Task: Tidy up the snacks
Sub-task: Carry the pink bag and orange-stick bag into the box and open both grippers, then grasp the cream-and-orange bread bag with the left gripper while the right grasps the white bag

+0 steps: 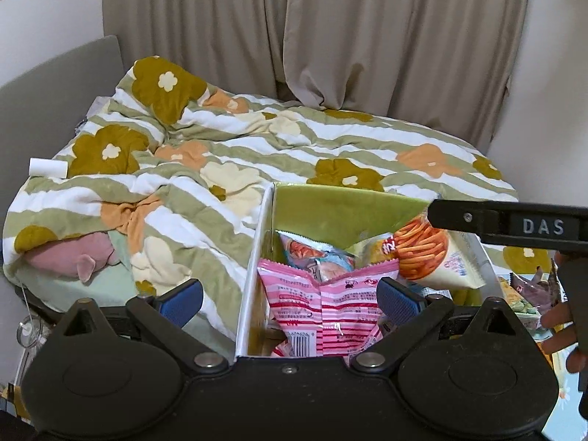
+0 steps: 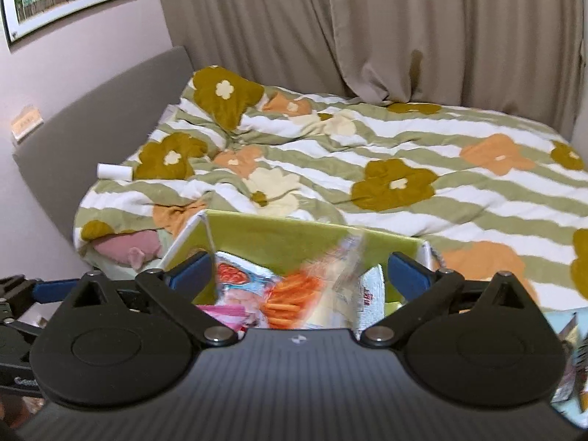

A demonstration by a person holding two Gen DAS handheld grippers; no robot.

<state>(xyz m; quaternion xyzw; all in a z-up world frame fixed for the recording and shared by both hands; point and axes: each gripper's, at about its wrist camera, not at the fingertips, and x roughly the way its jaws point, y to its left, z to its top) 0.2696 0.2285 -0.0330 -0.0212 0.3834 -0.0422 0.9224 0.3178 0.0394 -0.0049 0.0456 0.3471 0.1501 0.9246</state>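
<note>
A cardboard box [image 1: 330,209] with a green inner wall stands at the near edge of the bed and holds several snack packets. A pink striped packet [image 1: 323,305] lies at its front, and a pale bag printed with orange sticks [image 1: 430,257] leans at its right. My left gripper [image 1: 290,301] is open, straddling the box's white left wall, with its pads touching nothing. My right gripper [image 2: 299,275] is open over the box [image 2: 294,235]. The orange-stick bag [image 2: 294,297] lies blurred between and below its fingers, free of the pads. One right finger [image 1: 514,226] crosses above that bag.
A floral striped duvet [image 1: 257,154] covers the bed behind the box, with beige curtains [image 1: 330,36] beyond. More snack packets [image 1: 525,294] lie right of the box, by a person's hand [image 1: 562,330]. A pink plush [image 1: 70,257] and a white roll [image 1: 47,167] sit at the left.
</note>
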